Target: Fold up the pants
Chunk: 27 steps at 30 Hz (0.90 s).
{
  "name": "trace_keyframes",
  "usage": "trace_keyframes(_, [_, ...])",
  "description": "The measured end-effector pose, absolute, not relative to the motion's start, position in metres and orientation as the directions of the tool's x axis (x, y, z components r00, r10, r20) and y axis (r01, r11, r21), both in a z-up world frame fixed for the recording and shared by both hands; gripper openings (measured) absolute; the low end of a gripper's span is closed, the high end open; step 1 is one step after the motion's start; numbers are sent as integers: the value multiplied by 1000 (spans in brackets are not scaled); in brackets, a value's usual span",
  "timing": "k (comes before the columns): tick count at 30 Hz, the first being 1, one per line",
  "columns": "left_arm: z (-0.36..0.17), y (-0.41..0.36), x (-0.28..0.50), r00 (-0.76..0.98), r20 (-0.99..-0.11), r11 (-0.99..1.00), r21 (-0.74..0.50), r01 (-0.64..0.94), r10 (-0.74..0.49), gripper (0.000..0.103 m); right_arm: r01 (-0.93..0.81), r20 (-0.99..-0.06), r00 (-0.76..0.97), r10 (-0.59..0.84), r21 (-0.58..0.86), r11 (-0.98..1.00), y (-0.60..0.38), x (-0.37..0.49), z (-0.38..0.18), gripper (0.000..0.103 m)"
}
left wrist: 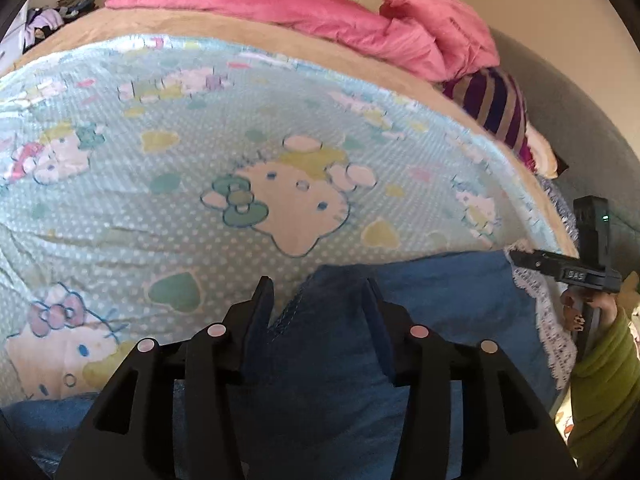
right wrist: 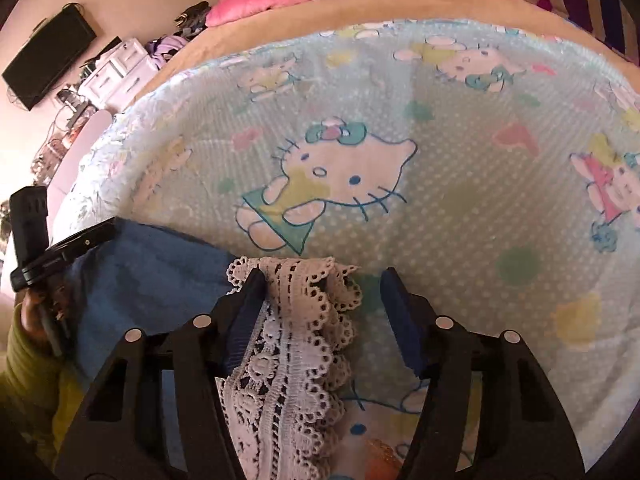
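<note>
Blue denim pants [left wrist: 420,320] lie along the near edge of the bed, on a pale blue cartoon-cat sheet [left wrist: 200,160] whose broad middle lies flat and bare from nine to three o'clock. At twelve o'clock a pink duvet [left wrist: 320,12] is heaped along the far edge; a striped purple cushion [left wrist: 492,108] sits at two o'clock.

In the left wrist view the left gripper [left wrist: 318,300] stands about half open, straddling a raised denim fold; I cannot tell whether the pads press it. The right gripper [right wrist: 324,292] is likewise half open, with the pants' white lace hem [right wrist: 296,340] bunched between its fingers, against the left-hand finger [right wrist: 244,304] and clear of the other. A hand [left wrist: 580,312] in a green sleeve [left wrist: 604,380] holds that gripper at four o'clock in the left view.
</note>
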<state>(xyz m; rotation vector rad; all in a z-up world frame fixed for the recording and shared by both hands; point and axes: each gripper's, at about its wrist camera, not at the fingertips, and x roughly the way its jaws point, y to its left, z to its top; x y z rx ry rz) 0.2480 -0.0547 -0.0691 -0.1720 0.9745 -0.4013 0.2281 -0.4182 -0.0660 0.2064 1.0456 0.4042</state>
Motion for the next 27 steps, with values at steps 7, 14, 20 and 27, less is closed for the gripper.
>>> trace_keyframes(7, [-68, -73, 240, 506, -781, 924, -246, 293, -368, 7, -292, -749, 502, 433, 325, 900, -412, 204, -49, 15])
trace_keyframes(14, [-43, -81, 248, 577, -750, 939, -178, 295, -324, 5, -301, -720, 579, 382, 247, 921, -410, 220, -30, 14])
trace_keyframes(20, [-70, -82, 258, 564, -772, 949, -162, 271, -293, 6, -274, -792, 512, 334, 218, 937, -406, 243, -68, 17])
trace_keyframes(27, [-64, -58, 254, 572, -732, 929, -283, 239, -371, 17, -182, -772, 555, 310, 251, 951, -425, 231, -54, 50])
